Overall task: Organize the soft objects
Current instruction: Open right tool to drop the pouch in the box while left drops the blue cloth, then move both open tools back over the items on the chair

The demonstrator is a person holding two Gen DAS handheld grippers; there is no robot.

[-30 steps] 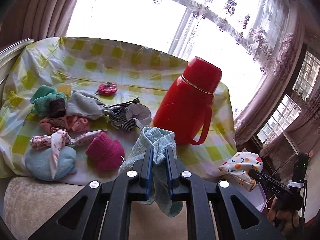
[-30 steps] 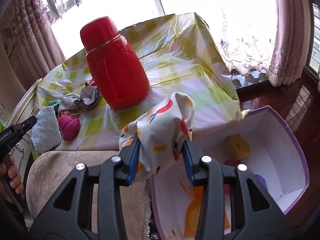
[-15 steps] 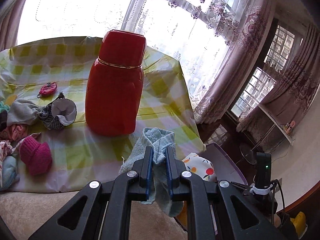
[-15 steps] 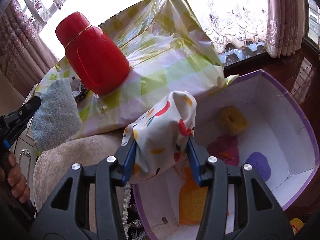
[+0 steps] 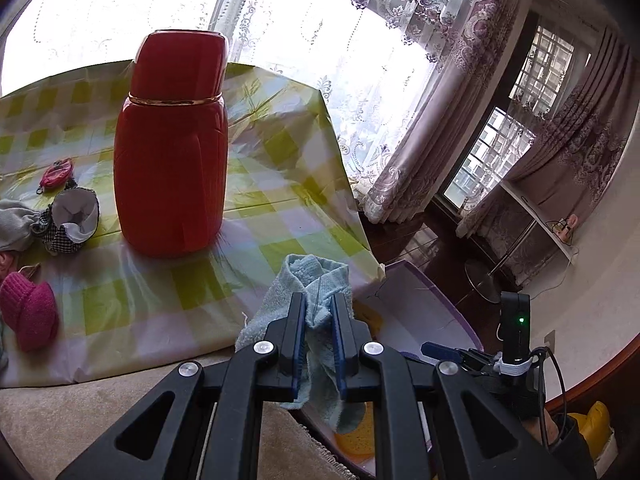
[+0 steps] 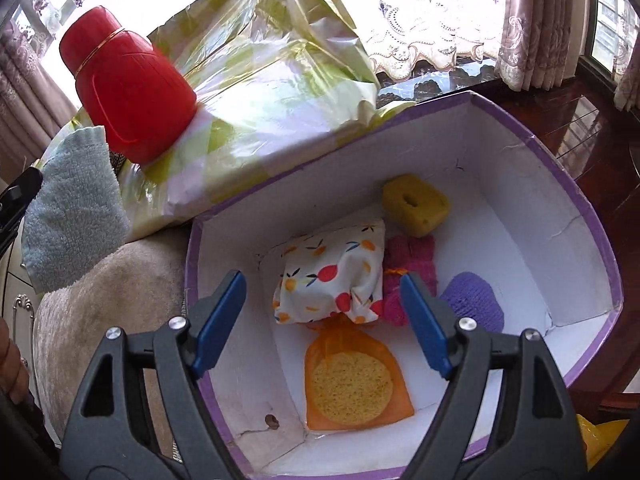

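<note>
My left gripper (image 5: pixel 318 300) is shut on a light blue towel (image 5: pixel 316 280), held above the table's right edge near the purple-rimmed box (image 5: pixel 420 300). The towel also shows in the right wrist view (image 6: pixel 72 208). My right gripper (image 6: pixel 322 284) is open above the box (image 6: pixel 560 184). The fruit-print pouch (image 6: pixel 332 272) lies inside the box, free of the fingers, with a yellow sponge (image 6: pixel 416 204), a pink knit piece (image 6: pixel 412 256), a purple knit piece (image 6: pixel 476 300) and an orange mesh bag with a round sponge (image 6: pixel 352 376).
A red thermos (image 5: pixel 172 148) stands on the checked tablecloth (image 5: pixel 280 184). A pink knit hat (image 5: pixel 28 312), a checked pouch (image 5: pixel 72 220), a grey cloth (image 5: pixel 14 224) and a small pink purse (image 5: pixel 56 174) lie at the left. A beige cushion (image 6: pixel 100 300) borders the box.
My right gripper opened and the fruit-print pouch dropped into the box. My left gripper swung right with the towel, toward the box.
</note>
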